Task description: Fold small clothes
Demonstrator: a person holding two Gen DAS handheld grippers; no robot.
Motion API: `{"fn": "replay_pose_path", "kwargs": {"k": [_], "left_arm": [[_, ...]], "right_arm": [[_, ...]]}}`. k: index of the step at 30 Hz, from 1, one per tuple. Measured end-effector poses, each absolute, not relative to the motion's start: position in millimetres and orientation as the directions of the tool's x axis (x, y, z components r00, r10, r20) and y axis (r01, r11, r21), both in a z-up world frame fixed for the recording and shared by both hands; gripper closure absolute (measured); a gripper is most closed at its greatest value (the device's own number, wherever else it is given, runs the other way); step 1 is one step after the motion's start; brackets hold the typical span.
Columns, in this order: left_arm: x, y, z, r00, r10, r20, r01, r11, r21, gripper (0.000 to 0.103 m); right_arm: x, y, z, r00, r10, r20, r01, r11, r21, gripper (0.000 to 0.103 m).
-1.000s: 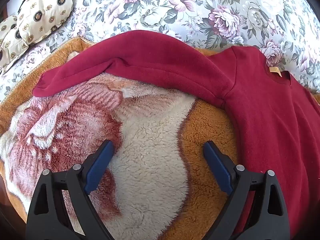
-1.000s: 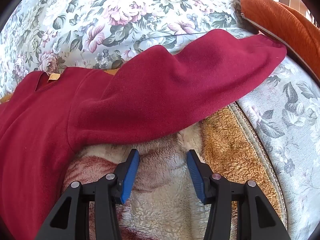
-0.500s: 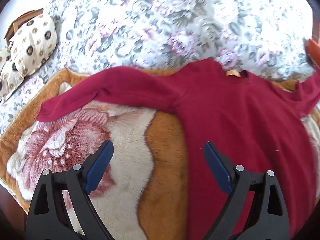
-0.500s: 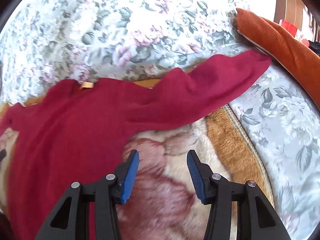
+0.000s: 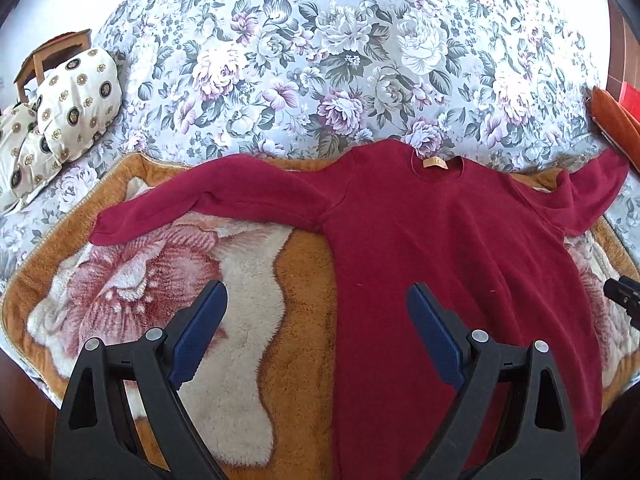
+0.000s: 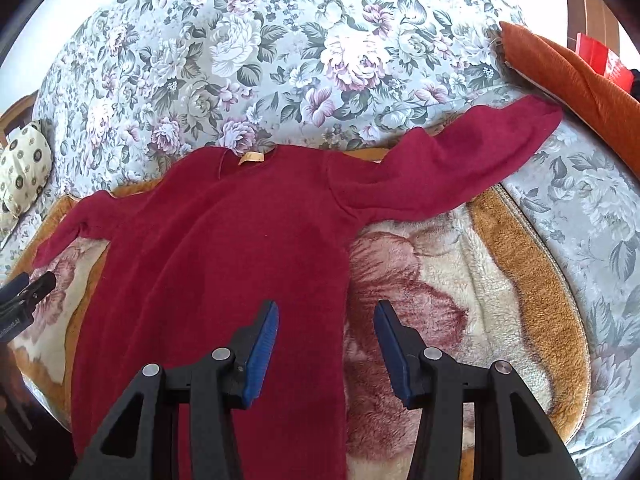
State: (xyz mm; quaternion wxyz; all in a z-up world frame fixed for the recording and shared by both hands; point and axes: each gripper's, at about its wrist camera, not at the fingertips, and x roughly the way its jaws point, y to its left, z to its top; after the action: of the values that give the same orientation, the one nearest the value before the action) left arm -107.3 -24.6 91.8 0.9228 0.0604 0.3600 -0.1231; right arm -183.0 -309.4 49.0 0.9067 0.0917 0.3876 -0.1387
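Note:
A dark red long-sleeved sweater [image 5: 432, 248] lies flat, face down, on a fleece blanket, collar with a tan label [image 5: 435, 163] away from me and both sleeves spread sideways. It also shows in the right wrist view [image 6: 224, 248]. My left gripper [image 5: 316, 332] is open and empty, held above the sweater's left edge. My right gripper [image 6: 326, 344] is open and empty, above the sweater's right edge. The right gripper's tip [image 5: 622, 294] shows at the left view's right edge, and the left gripper's tip [image 6: 24, 292] at the right view's left edge.
The orange, white and pink fleece blanket [image 5: 248, 320] lies on a floral bedspread [image 5: 320, 60]. A cream patterned pillow [image 5: 68, 104] lies at the far left. An orange cushion [image 6: 568, 76] lies at the far right, touching the right sleeve's cuff [image 6: 536, 116].
Both grippers have pulled back and up from the sleeves, so the whole sweater now shows. Both stay open and empty.

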Motion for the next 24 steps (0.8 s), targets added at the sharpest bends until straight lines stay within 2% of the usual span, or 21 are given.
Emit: {"fn": "replay_pose_path", "kwargs": {"k": [5,24], "left_arm": [[-108.8,-28.2,91.9,0.719,-0.172,-0.674,0.276,0.960,0.049,0.011],[-89.5,-38.1,87.1,0.701,-0.181,-0.690,0.279,0.960,0.031,0.011]], "right_arm": [[-181.1,-293.3,45.8,0.661,-0.179,-0.729,0.308,0.950,0.045,0.055],[-147.0,-258.0,40.2,0.670,-0.148,-0.727,0.256,0.966,0.039,0.055]]}}
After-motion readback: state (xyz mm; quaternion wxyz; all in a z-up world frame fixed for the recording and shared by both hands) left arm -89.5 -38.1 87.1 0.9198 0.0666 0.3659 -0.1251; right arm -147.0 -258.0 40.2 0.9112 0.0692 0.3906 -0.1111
